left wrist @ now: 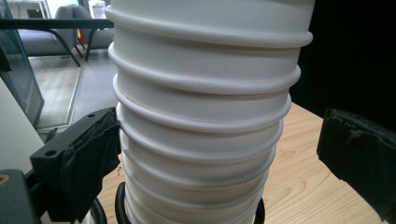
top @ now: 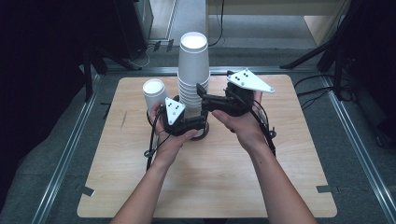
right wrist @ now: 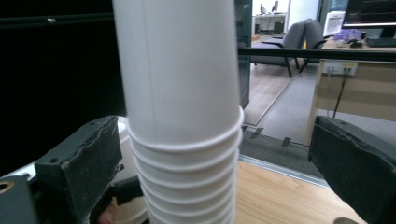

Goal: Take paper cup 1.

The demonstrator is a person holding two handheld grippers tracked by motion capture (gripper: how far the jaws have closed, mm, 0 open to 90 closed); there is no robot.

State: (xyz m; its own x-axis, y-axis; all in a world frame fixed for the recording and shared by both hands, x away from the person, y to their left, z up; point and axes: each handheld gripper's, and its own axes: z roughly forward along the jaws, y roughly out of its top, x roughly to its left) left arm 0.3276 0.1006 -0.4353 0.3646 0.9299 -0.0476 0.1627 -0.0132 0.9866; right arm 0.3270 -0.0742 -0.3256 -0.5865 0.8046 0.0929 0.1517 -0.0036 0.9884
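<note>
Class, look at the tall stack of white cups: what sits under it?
A black ring shows around the foot of the cup stack, standing on the wooden table. The stack's underside and any base inside the ring are covered by the cups and grippers.

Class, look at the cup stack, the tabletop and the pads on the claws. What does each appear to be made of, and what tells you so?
Cup stack: probably paper, matte white, with rolled rims and a side seam.
Tabletop: pale wood or wood-look laminate, smooth, faint grain lines; which one is unclear.
Pads: seemingly soft black foam or rubber, dull, with a rough, crumbly surface.
</note>
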